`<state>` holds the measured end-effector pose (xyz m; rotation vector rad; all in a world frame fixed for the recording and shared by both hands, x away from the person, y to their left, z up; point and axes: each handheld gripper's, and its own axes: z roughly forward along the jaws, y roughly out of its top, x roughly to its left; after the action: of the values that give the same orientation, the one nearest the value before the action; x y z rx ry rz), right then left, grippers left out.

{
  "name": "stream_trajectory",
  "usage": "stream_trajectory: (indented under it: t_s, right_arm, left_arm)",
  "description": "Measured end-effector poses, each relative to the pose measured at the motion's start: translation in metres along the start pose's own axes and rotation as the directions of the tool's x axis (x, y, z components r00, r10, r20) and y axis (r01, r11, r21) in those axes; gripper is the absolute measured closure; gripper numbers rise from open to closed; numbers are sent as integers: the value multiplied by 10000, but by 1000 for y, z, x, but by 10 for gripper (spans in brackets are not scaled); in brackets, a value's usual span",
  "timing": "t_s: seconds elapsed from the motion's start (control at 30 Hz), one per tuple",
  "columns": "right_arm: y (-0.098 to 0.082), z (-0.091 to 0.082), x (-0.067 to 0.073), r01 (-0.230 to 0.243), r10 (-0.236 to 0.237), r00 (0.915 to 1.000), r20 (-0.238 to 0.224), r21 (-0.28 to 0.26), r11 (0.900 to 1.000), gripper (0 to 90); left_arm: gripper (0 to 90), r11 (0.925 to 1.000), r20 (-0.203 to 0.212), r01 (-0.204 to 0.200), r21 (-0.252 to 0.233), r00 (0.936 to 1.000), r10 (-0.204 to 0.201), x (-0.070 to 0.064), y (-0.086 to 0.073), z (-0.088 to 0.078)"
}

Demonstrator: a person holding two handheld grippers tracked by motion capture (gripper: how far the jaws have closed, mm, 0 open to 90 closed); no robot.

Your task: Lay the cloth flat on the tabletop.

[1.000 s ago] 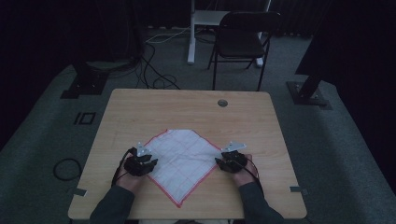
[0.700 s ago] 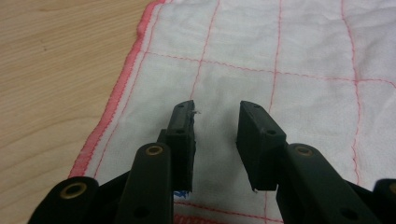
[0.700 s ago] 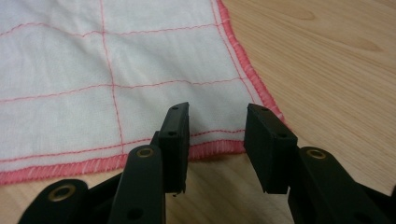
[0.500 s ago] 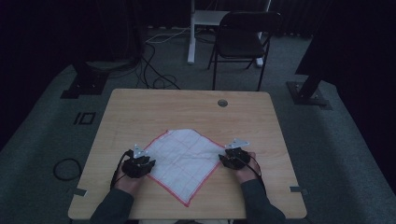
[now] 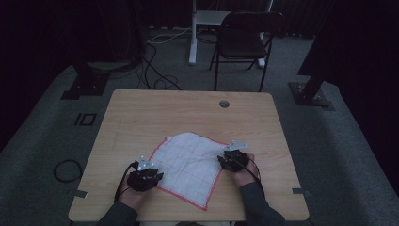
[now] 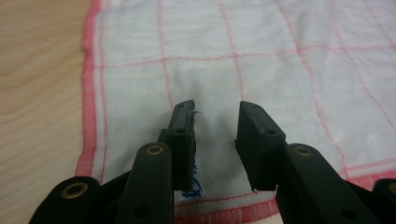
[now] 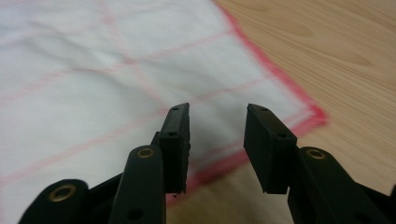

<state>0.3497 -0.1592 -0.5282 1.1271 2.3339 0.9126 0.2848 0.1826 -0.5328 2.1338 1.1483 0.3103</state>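
A white cloth (image 5: pixel 188 162) with a red grid and red hem lies flat as a diamond on the wooden table (image 5: pixel 188 113). My left gripper (image 5: pixel 146 175) rests at the cloth's lower-left edge. In the left gripper view the gripper (image 6: pixel 215 109) is open above the cloth (image 6: pixel 261 46), close to the hem, with nothing pinched. My right gripper (image 5: pixel 233 157) sits at the cloth's right corner. In the right gripper view it (image 7: pixel 217 112) is open too, over the cloth (image 7: pixel 93 70) beside its red-edged corner, with bare wood (image 7: pixel 336 56) to the right.
A round cable hole (image 5: pixel 224 103) sits near the table's far edge. A dark folding chair (image 5: pixel 244 37) stands behind the table. Stand bases (image 5: pixel 87 87) (image 5: pixel 310 96) and a coiled cable (image 5: pixel 66 169) lie on the carpet beside the table.
My left gripper has slid back toward the person along the cloth's left edge. The right gripper has stayed at the right corner, and the cloth lies as before.
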Motion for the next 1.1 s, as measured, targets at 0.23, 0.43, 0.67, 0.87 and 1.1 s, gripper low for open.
stream_trajectory:
  t_s: [0.23, 0.43, 0.67, 0.87, 1.1]
  right_arm:
    - [-3, 0, 26, 446, -444, 9961, -765, 8, 9990, 582]
    - [-8, 1, 27, 356, -342, 9958, -852, 158, 9992, 574]
    - [-9, 1, 25, 308, -293, 9956, -889, 154, 9994, 573]
    - [-10, 1, 25, 293, -281, 9954, -919, 116, 9995, 573]
    - [-10, 1, 23, 336, -327, 9951, -935, 78, 9994, 572]
  left_arm:
    - [679, 9988, 94, -130, -477, 9999, 134, 1, 20, 2]
    - [606, 9942, -228, 12, -1077, 9997, -37, 20, 53, 9]
    - [530, 9925, -578, 437, -1142, 9970, -506, 46, 83, 33]
    - [491, 9887, -871, 961, -1152, 9905, -1064, 66, 103, 50]
    - [481, 9849, -587, 1578, -708, 9850, -1620, 75, 111, 71]
